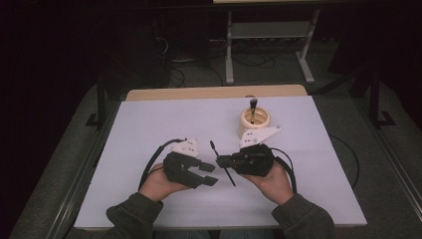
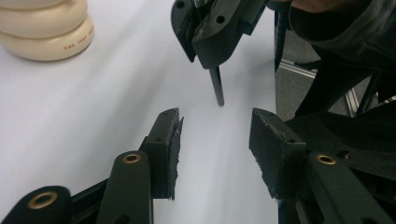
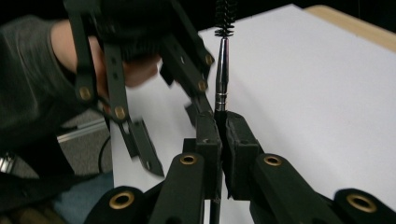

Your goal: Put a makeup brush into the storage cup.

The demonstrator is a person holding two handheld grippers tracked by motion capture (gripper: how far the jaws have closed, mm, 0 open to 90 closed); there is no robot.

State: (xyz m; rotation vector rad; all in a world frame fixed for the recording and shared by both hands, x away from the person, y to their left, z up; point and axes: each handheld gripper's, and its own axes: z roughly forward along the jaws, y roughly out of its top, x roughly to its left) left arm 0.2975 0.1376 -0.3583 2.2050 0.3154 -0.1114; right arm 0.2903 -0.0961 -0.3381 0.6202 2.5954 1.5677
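white tabletop (image 1: pixel 149 129) | cream ringed holder (image 1: pixel 254 121) at back right, a dark brush (image 1: pixel 253 107) upright in it | grey floor (image 1: pixel 59 164) | white metal frame (image 1: pixel 268 30) behind

Table (image 1: pixel 149 199): smooth matt white top, pale wood edge at far side. Brush (image 3: pixel 221 65): glossy metal shaft, black bristly head. Right tool (image 3: pixel 223 135): matt black plastic, brass-coloured rivets. Holder (image 1: pixel 254 121): smooth cream, slight sheen. Sleeve (image 1: pixel 134 214): dull cloth.

holder (image 1: pixel 254 120) behind right gripper (image 1: pixel 222 161), brush (image 1: pixel 222 163) between both grippers, left gripper (image 1: pixel 209 174) beside it
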